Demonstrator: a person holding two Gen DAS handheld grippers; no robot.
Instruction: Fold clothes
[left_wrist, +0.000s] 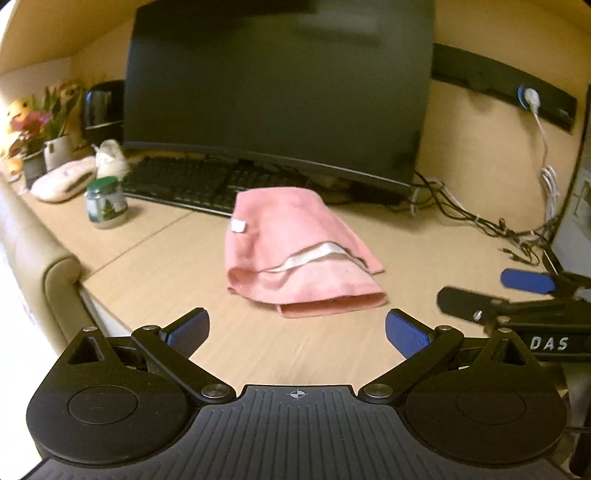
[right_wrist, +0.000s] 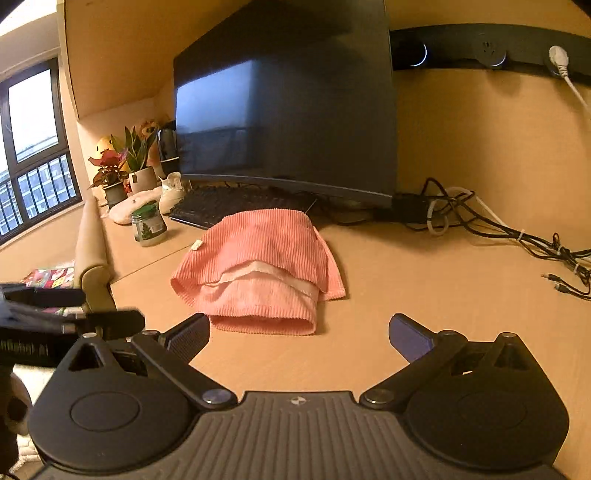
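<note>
A pink ribbed garment (left_wrist: 295, 251) lies folded in a compact stack on the wooden desk (left_wrist: 166, 280), with a pale lining edge and a small white tag showing. It also shows in the right wrist view (right_wrist: 258, 269). My left gripper (left_wrist: 295, 332) is open and empty, just short of the garment's near edge. My right gripper (right_wrist: 299, 334) is open and empty, also just in front of the garment. The right gripper shows at the right edge of the left wrist view (left_wrist: 517, 295). The left gripper shows at the left edge of the right wrist view (right_wrist: 66, 314).
A dark monitor (left_wrist: 277, 85) and black keyboard (left_wrist: 207, 182) stand behind the garment. A green-lidded jar (left_wrist: 105, 203), potted plants (left_wrist: 48, 125) and a pale slipper (left_wrist: 62, 179) sit at the left. Tangled cables (left_wrist: 491, 225) lie at the right. A padded desk edge (left_wrist: 55, 280) runs along the left.
</note>
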